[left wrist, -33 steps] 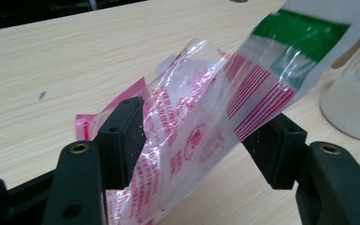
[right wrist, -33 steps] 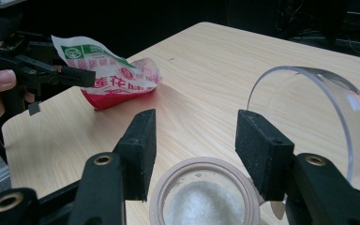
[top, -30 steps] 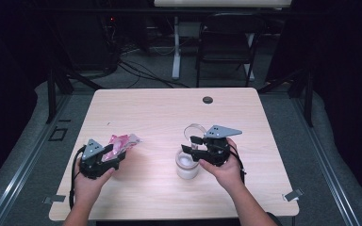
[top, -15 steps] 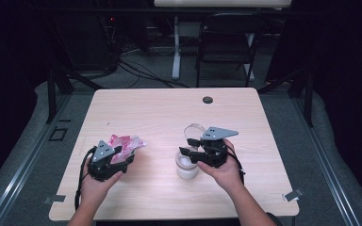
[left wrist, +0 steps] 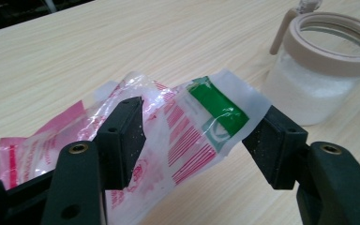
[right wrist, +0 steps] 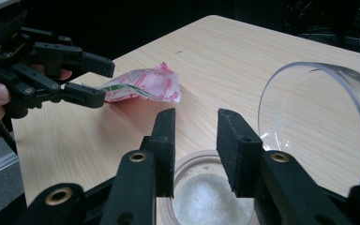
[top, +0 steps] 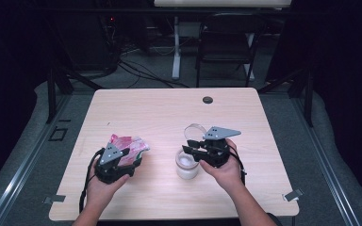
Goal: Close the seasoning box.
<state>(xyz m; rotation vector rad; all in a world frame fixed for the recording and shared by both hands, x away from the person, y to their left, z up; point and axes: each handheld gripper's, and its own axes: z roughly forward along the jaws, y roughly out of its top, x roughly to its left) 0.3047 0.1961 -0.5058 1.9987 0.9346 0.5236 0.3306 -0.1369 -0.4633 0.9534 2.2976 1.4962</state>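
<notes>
**Bringing the pouch to the open jar**

My left fingers (left wrist: 201, 140) are clamped on the pouch (left wrist: 168, 126): one pad presses its crinkled left side, the other pinches the white edge by the green patch, so the pouch spans the gap between them and its pink tail trails down to the desk (top: 160, 113). In the high view the left gripper (top: 118, 160) holds the pouch (top: 128, 143) out ahead of the hand.

My right fingers (right wrist: 197, 140) have just been closing and now stand a narrow gap apart, with nothing between them. The jar (right wrist: 201, 197) sits right below their tips, its tan rim and white grains showing in the gap; the clear lid (right wrist: 318, 126) stands tilted just to the right of the right-hand finger. I judge they are meant to steady the jar, but they are not yet on it.

To do this step well, I would get the right fingers onto the rim first so the jar (top: 187, 164) cannot slide. Then I would carry the pouch across, keeping it level, with the green end leading toward the mouth. The film is slippery and thin, so I keep the squeeze even and avoid twisting, or it may fold out of the pads.
</notes>
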